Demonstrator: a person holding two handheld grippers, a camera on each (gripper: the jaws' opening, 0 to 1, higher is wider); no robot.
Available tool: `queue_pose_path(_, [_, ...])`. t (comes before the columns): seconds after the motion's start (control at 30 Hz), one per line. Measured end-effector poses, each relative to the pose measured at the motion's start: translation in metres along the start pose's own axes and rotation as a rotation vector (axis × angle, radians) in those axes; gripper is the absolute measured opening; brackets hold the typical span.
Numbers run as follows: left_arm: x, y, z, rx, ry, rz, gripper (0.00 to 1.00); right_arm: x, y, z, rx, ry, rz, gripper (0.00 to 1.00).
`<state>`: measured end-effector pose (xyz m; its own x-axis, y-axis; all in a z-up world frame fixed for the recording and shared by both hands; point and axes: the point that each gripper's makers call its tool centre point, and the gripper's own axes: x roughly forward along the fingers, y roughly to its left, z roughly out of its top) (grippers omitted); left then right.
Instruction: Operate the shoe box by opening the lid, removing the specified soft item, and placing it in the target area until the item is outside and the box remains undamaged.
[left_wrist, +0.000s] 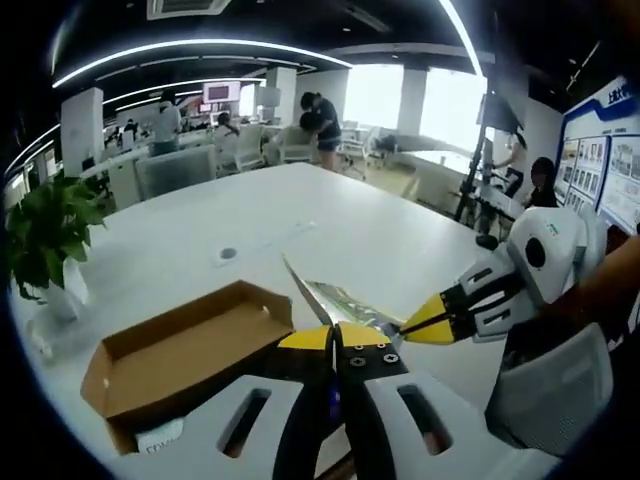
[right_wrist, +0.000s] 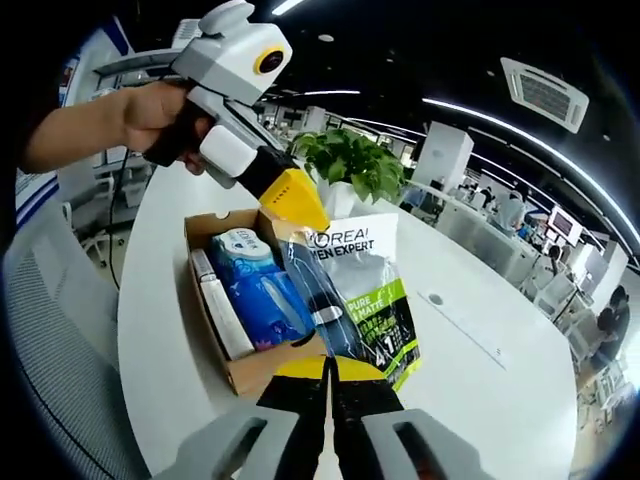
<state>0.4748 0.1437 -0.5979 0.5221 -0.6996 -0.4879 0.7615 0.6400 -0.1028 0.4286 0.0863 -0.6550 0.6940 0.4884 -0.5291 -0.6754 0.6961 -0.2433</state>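
Right gripper view: right claw (right_wrist: 330, 365) clenched on glossy grey-and-green plastic pouch (right_wrist: 365, 290), held over open brown cardboard box (right_wrist: 245, 372) on white worktop (right_wrist: 480, 380); left claw (right_wrist: 300, 212) pinches pouch's top corner.

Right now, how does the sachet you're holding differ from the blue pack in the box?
The sachet is flat, silver with a green panel, and printed L'Oreal Men Expert; the blue pack is bulkier and blue. The sachet is held up over the box edge, pinched by the left gripper and right gripper; the blue pack lies inside the box, untouched. Both look like soft plastic packs.
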Motion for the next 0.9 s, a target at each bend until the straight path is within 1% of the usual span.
queue_pose_path(0.27, [0.012, -0.006, -0.005, -0.001, 0.014, -0.009, 0.0, 0.0, -0.006, -0.012, -0.015, 0.028, -0.013, 0.0])
queue_pose_path(0.53, [0.025, -0.011, -0.015, 0.007, 0.048, -0.021, 0.0, 0.002, -0.012, -0.03, -0.01, 0.059, -0.019, 0.0])
queue_pose_path(0.9, [0.043, -0.016, -0.033, 0.006, 0.107, -0.039, 0.0, 0.004, -0.016, -0.05, -0.004, 0.092, -0.024, 0.0])
